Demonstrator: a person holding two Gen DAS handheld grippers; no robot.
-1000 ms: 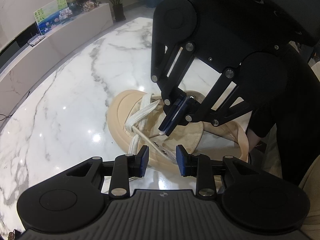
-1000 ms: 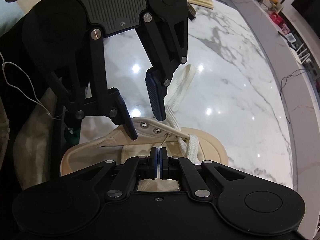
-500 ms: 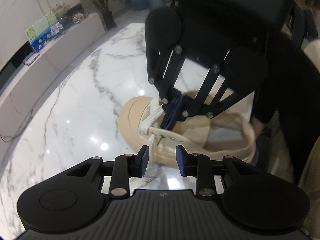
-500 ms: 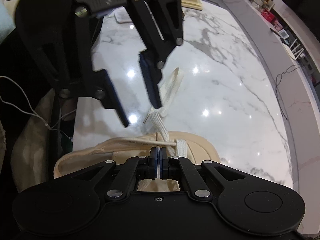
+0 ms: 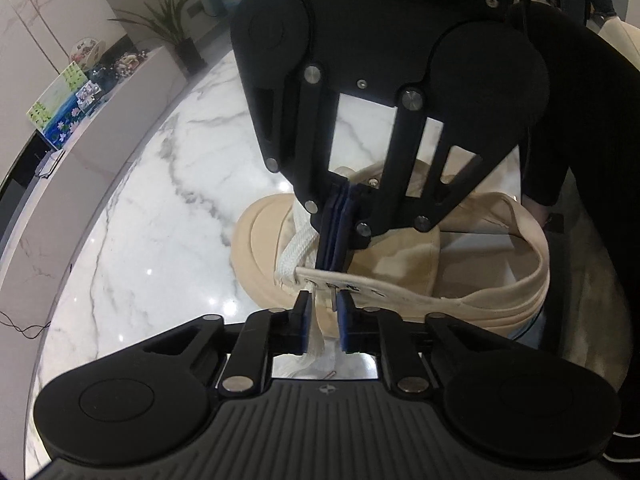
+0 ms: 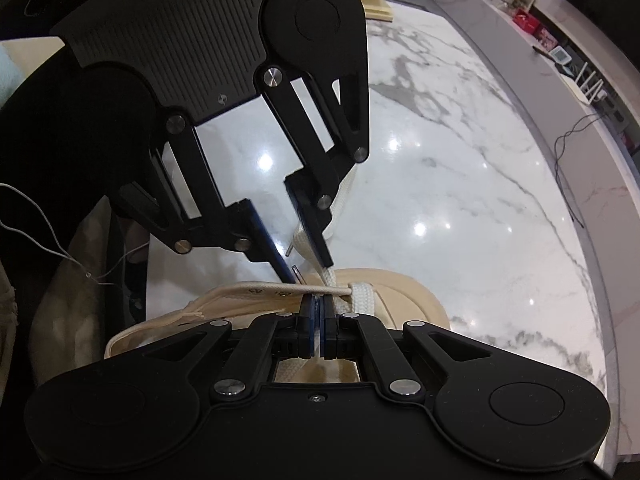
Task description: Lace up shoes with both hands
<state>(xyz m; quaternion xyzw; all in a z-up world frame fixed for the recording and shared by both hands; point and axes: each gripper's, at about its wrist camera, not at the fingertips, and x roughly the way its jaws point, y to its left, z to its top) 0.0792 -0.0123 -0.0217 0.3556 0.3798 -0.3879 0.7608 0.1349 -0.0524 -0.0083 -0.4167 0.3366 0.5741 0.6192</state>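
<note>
My left gripper (image 5: 323, 316) has just been closing around the lace (image 5: 316, 336), not yet pinching. Right gripper (image 6: 319, 330) clamps the shoe (image 5: 400, 296) edge; I should grip near the tip (image 5: 333, 298).

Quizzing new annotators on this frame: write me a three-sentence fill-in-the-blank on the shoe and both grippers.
1. The beige shoe rests on a white ____ tabletop.
2. The white lace hangs between the ____ gripper's pads.
3. The right gripper's jaws are ____.

Missing words: marble; left; shut
</note>
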